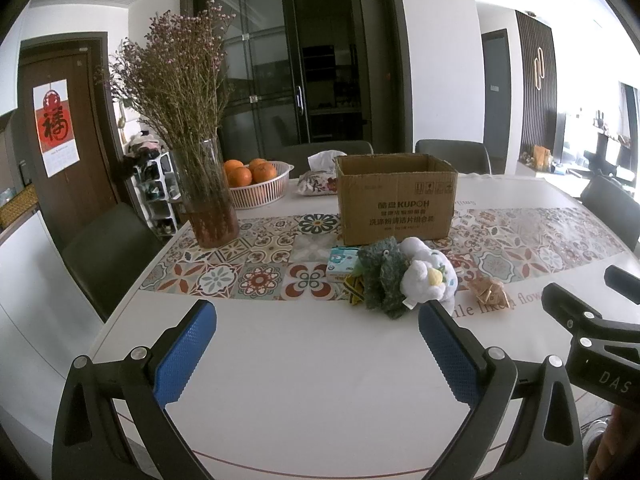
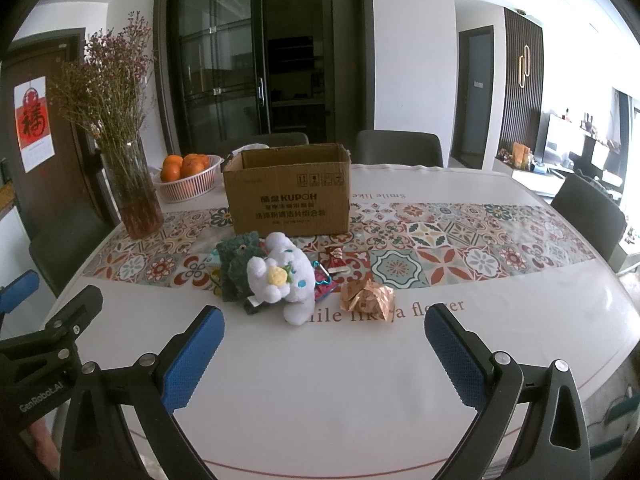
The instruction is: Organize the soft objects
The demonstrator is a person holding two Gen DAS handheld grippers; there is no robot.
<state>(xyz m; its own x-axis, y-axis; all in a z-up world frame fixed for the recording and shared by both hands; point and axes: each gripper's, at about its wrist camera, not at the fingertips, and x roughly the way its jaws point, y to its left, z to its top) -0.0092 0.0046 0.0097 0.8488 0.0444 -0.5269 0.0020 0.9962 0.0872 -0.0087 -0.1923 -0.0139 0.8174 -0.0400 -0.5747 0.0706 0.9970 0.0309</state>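
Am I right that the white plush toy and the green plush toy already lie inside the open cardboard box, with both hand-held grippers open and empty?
Not quite: the white plush toy and green plush toy lie on the table in front of the open cardboard box, as the right wrist view shows. Left hand-held gripper and right hand-held gripper are indeed open and empty.

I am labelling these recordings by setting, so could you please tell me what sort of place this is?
Most likely a home dining room: a white table with a patterned tile-print runner ringed by dark upholstered chairs, a white basket of oranges, and a glass vase of dried flowers.
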